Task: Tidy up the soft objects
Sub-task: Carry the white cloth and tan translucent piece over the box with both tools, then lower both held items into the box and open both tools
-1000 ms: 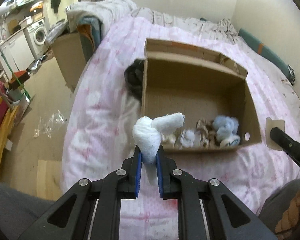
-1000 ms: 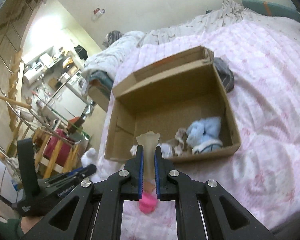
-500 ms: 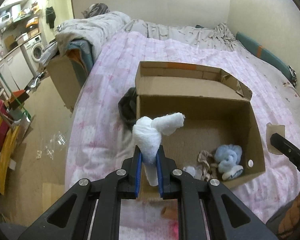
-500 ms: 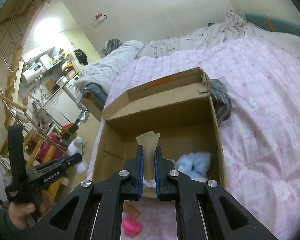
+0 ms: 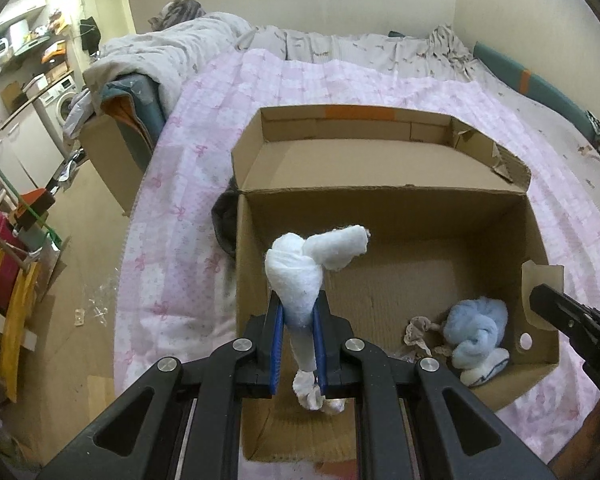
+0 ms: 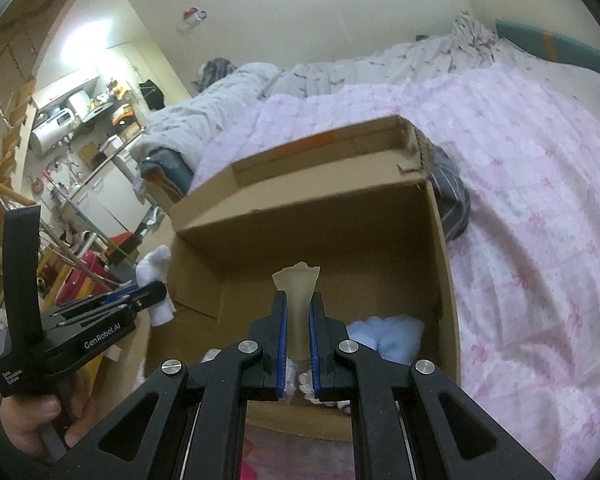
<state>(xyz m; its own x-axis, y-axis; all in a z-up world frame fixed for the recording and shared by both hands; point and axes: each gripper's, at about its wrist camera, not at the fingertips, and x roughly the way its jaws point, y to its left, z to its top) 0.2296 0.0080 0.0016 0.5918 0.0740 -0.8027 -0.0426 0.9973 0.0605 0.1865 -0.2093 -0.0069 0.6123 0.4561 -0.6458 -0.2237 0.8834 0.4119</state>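
An open cardboard box point(image 5: 384, 200) lies on the pink bed; it also shows in the right wrist view point(image 6: 300, 216). My left gripper point(image 5: 299, 320) is shut on a knotted white sock point(image 5: 300, 268), held over the box's near left part. My right gripper point(image 6: 299, 320) is shut on a thin beige sock point(image 6: 297, 284), held over the box's near edge. A fluffy light blue sock bundle point(image 5: 476, 328) and a small beige sock point(image 5: 418, 330) lie in the box's near right corner; the blue bundle shows in the right wrist view point(image 6: 388, 336).
A dark striped garment point(image 6: 452, 200) lies on the pink quilt point(image 6: 540, 200) beside the box. A grey duvet point(image 5: 172, 52) is heaped at the bed's far left. A second cardboard box point(image 5: 112, 152) and laundry clutter point(image 5: 4, 240) stand on the floor at left.
Both grippers have moved forward over the box, each still holding its sock. The box now fills more of both views.
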